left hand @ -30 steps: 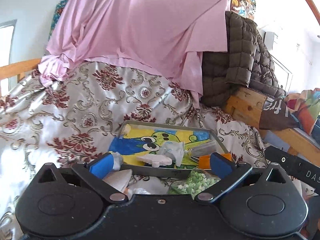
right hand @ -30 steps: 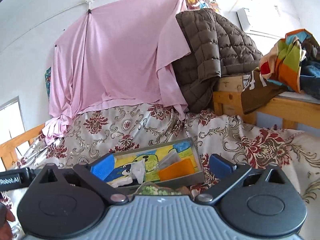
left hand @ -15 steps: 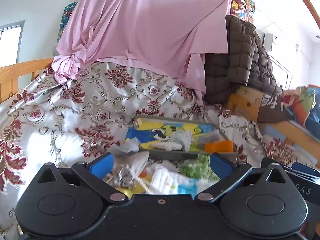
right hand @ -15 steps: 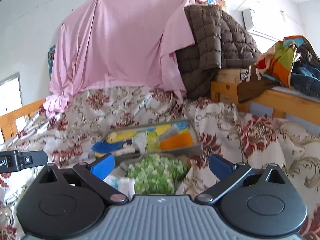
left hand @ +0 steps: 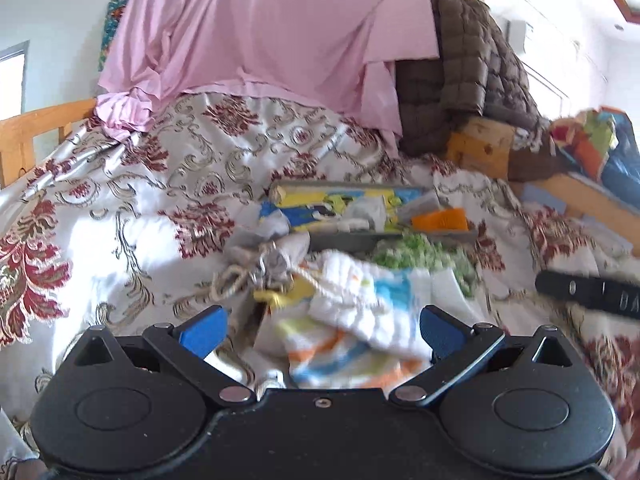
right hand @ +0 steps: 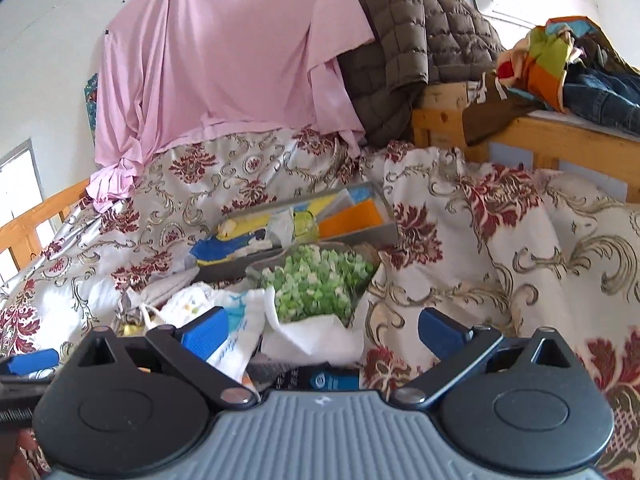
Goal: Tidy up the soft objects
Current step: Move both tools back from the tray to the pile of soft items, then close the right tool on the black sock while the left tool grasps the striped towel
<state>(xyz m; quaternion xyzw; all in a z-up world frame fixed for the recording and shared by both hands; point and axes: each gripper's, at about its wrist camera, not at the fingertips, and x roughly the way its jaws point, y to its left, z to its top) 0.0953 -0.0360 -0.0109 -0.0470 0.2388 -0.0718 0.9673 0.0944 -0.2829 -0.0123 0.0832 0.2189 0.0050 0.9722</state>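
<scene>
A grey tray (left hand: 352, 240) with a cartoon-print lining lies on the bed and holds an orange cloth (left hand: 440, 219) and pale cloths. In front of it lies a pile: a green-and-white patterned cloth (right hand: 316, 284), a white cloth with coloured patches (left hand: 360, 308) and a grey drawstring pouch (left hand: 272, 256). My left gripper (left hand: 322, 330) is open, just above the white patterned cloth. My right gripper (right hand: 322, 330) is open, over the near edge of the green cloth and white fabric. The tray also shows in the right wrist view (right hand: 360, 236).
A floral satin bedspread (right hand: 500, 240) covers the bed. A pink sheet (right hand: 224, 60) hangs on the back wall beside a brown quilted jacket (right hand: 412, 40). A wooden shelf (right hand: 560, 140) with clothes stands right. A wooden bed rail (left hand: 36, 128) is left.
Both grippers have pulled back and tilted down. The pile of cloths in front of the tray has come into view between the fingers. Both stay open.
</scene>
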